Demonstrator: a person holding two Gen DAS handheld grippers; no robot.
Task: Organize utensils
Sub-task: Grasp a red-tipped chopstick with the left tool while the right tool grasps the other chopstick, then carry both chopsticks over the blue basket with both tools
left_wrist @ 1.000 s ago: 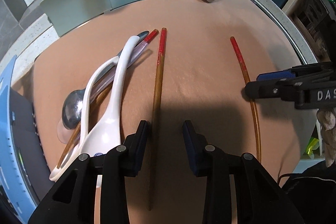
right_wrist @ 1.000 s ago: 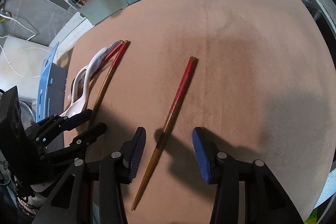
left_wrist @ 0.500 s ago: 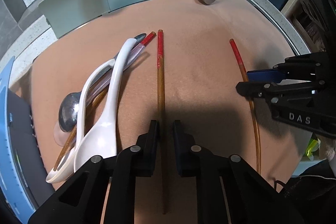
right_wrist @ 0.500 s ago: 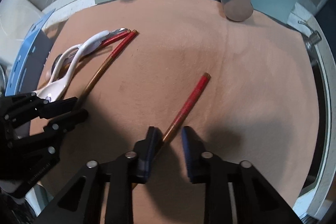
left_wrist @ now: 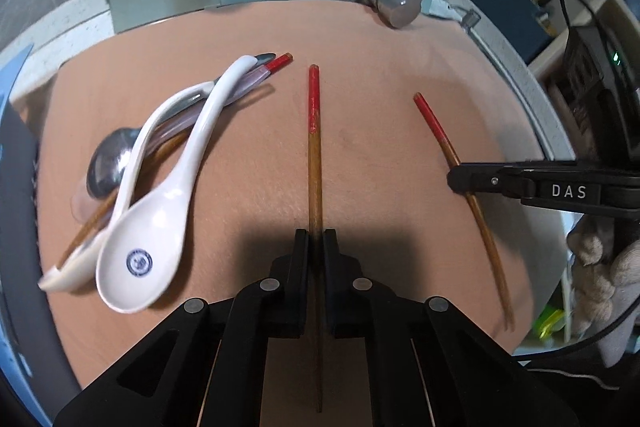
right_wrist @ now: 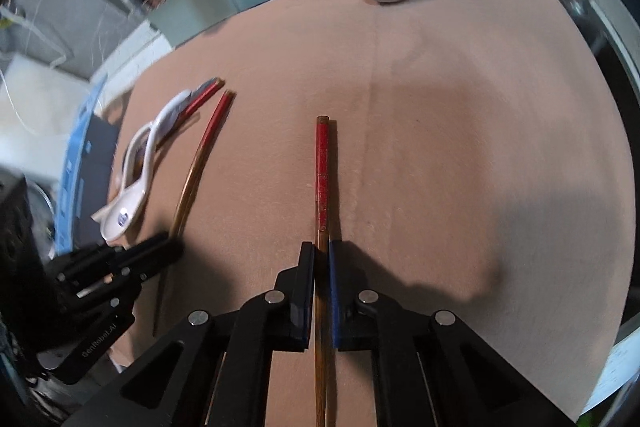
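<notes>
Two red-topped wooden chopsticks lie apart on the tan mat (left_wrist: 400, 39): my left gripper (left_wrist: 315, 247) pinches the middle chopstick (left_wrist: 314, 131), my right gripper (right_wrist: 321, 259) pinches the right chopstick (right_wrist: 322, 163); white ceramic spoons (left_wrist: 160, 211) lie leftward.

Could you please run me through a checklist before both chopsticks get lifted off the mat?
1. Left gripper closed on the middle chopstick: ok.
2. Right gripper closed on the right chopstick: ok.
3. Each stick centred between its fingers: ok, both run straight down the gap.
4. Grip near the balance point: not ok, both are held toward the bare wooden end, the red ends reaching far forward.
5. Spoon pile apart from the held sticks: ok.
6. Sticks already off the mat: cannot tell.
</notes>
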